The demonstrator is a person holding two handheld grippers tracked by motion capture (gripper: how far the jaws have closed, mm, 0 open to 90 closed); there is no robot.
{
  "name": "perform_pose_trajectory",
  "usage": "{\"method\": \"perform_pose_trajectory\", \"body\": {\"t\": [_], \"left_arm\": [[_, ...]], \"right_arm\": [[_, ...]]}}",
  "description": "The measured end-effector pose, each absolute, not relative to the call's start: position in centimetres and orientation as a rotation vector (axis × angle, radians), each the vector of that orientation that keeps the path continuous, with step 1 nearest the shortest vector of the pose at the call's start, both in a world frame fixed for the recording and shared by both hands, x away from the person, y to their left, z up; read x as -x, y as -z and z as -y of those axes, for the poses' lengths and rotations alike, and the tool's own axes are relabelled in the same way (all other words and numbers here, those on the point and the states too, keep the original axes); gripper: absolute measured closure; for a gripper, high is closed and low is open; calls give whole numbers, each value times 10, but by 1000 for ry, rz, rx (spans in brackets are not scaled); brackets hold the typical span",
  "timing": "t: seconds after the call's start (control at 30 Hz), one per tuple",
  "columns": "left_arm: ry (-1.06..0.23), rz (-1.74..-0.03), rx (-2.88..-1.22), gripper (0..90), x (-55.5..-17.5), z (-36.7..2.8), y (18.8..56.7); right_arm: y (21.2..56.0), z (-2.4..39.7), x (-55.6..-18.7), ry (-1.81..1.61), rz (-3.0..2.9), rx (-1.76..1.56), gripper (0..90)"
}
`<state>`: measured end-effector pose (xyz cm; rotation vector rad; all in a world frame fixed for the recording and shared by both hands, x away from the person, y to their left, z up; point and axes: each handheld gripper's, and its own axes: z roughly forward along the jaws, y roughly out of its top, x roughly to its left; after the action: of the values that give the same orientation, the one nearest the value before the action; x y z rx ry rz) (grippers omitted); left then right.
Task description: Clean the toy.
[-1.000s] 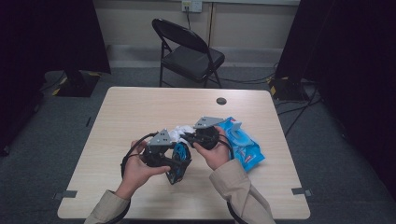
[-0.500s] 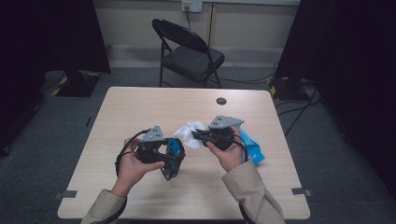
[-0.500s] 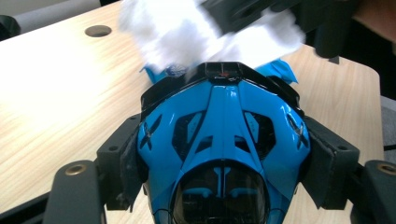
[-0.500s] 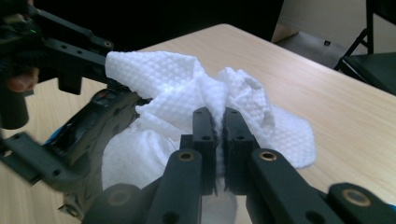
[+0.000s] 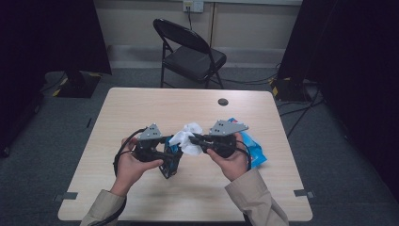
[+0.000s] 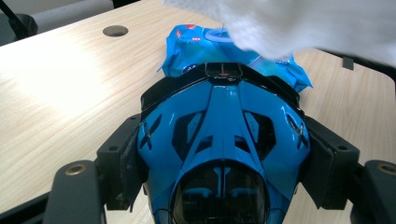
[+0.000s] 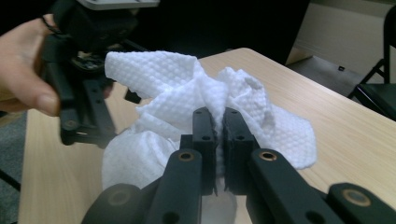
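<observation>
White wipe (image 5: 187,138) higher, pack (image 6: 219,49) lettering perhaps illegible

surface: light wood table (image 5: 141,113) | on it: blue packet (image 5: 256,151), apparently wipes | grommet hole (image 5: 223,101)

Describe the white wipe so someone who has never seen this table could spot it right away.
Look at the middle of the wooden table, between the person's two hands. The white wipe hangs crumpled from the shut jaws of the right gripper. Its dimpled white cloth sets it apart from the glossy blue toy in the left gripper and the blue packet behind.
</observation>
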<state>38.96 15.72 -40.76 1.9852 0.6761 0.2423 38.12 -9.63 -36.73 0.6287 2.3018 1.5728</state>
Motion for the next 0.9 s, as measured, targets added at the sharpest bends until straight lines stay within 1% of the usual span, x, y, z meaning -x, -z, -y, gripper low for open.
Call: {"method": "perform_pose_trajectory", "body": {"t": [0.33,0.43,0.53,0.77,0.9], "left_arm": [[-231,-676,-1984,262,-389,-154,408],[-211,-690,-1980,261,-390,-155,409],[-234,-687,-1994,262,-390,-155,410],[-217,-701,-1990,262,-390,-154,411],[-213,-681,-1999,262,-388,-150,411]], "right_arm": [[379,76,-373,-1551,-2338,-571,855],[380,74,-374,-1551,-2332,-581,855],[381,71,-373,-1527,-2329,-569,854],[381,70,-373,-1518,-2326,-570,853],[381,68,-374,-1516,-2313,-583,852]]}}
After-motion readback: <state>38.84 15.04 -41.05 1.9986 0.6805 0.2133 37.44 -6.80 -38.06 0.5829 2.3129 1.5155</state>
